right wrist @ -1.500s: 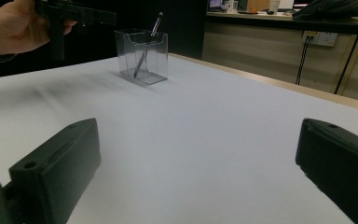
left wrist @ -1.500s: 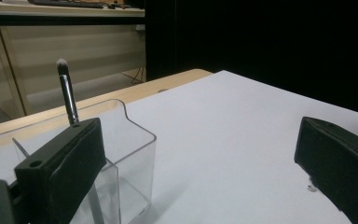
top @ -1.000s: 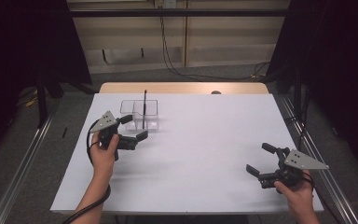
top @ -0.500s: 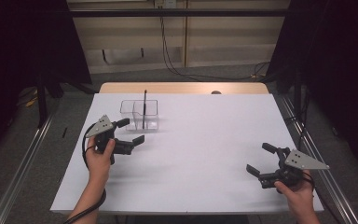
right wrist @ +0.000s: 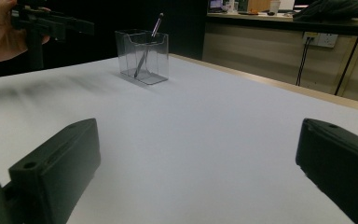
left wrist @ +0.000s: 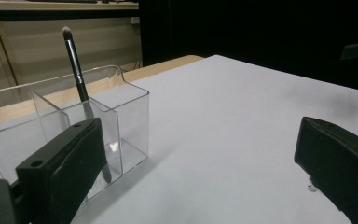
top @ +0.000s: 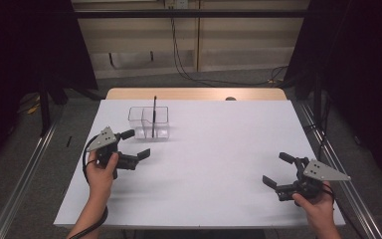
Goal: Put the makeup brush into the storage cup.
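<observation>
**Both grippers spread wide, brush standing in the clear box**

High view first: the left gripper (top: 132, 148) hovers over the white table (top: 219, 149), jaws spread and holding nothing, the clear organizer (top: 149, 122) just beyond its tips. A dark brush (top: 154, 117) stands in that box, near the divider. Well apart on the other side, the right gripper (top: 280, 171) sits near the table's near edge, jaws parted, nothing between them.

Left gripper view: the two black jaws stand wide apart and empty. The organizer (left wrist: 121, 121) lies just ahead of the left-hand jaw, and the brush (left wrist: 79, 74) leans inside, bristle tip up.

Right gripper view: jaws released, bare table between them. Far ahead, above the left-hand jaw, the organizer (right wrist: 144, 58) holds the tilted brush (right wrist: 150, 39); the left gripper (right wrist: 70, 25) is beyond it in a hand (right wrist: 0, 30).
</observation>
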